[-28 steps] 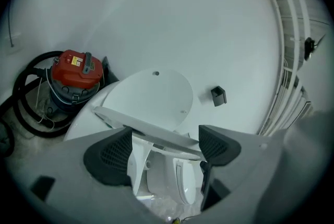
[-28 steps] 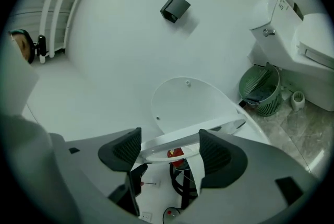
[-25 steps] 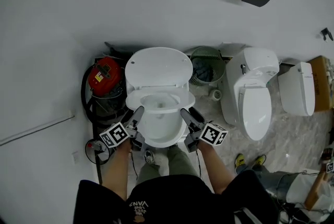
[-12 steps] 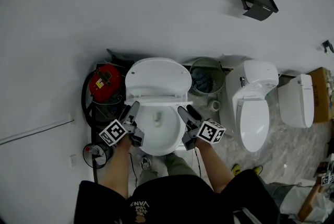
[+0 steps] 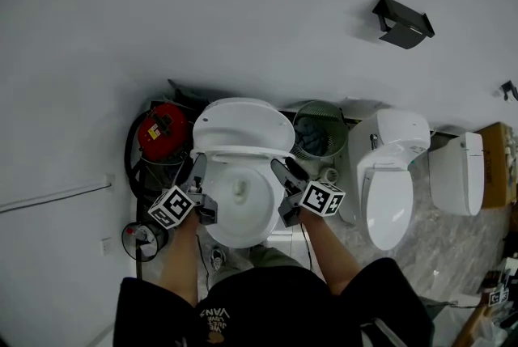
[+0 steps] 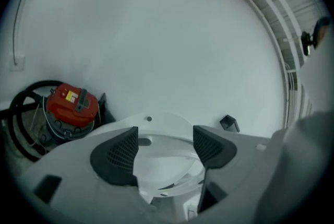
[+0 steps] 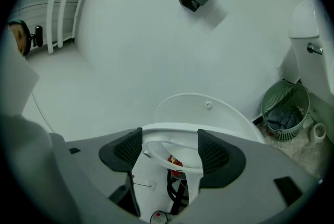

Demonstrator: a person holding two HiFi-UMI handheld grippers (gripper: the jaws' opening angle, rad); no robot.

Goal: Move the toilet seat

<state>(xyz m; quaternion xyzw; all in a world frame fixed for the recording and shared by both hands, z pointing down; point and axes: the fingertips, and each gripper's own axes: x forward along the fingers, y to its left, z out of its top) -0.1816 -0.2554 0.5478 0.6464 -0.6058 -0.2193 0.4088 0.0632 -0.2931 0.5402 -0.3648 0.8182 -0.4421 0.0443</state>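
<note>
- At the centre of the head view, against the wall, the white oval plastic toilet seat ring [image 5: 243, 152] stands part-raised. It is tilted between the white ceramic bowl [image 5: 239, 212] below and the white upright lid [image 5: 243, 125] behind.
- Left gripper [image 6: 166, 150]: jaws set wide apart at the seat's left flank. The seat's rim and the lid show in the gap, and no pad is seen pressing on either.
- Right gripper [image 7: 169, 152]: jaws equally wide apart at the right flank. The ring's curve crosses the gap, but lies beyond the ribbed black pads [image 7: 128, 150], not pinched between them.
- Handling, as a judgement:
  - The seat is rigid moulded plastic, light to moderate in weight, and swings on rear hinges only.
  - Its glossy surface is likely slippery against the pads.
  - It will drop and bang if released part-way.
- Hold point, as a judgement:
  - The side limbs of the ring, well forward of the hinge, one gripper to each side, give even lift without twisting.
  - The thin rim suits a pinch across its thickness or support from beneath.
- Not verifiable:
  - What bears the seat's weight cannot be seen. No view shows the underside contact.
  - The hinges are hidden behind the ring.
  - The bowl's front edge is cut off by the person's body in the head view.
  - A red drum-shaped vacuum cleaner [image 5: 164, 131] shows only in part beside the toilet and through the ring.
</note>
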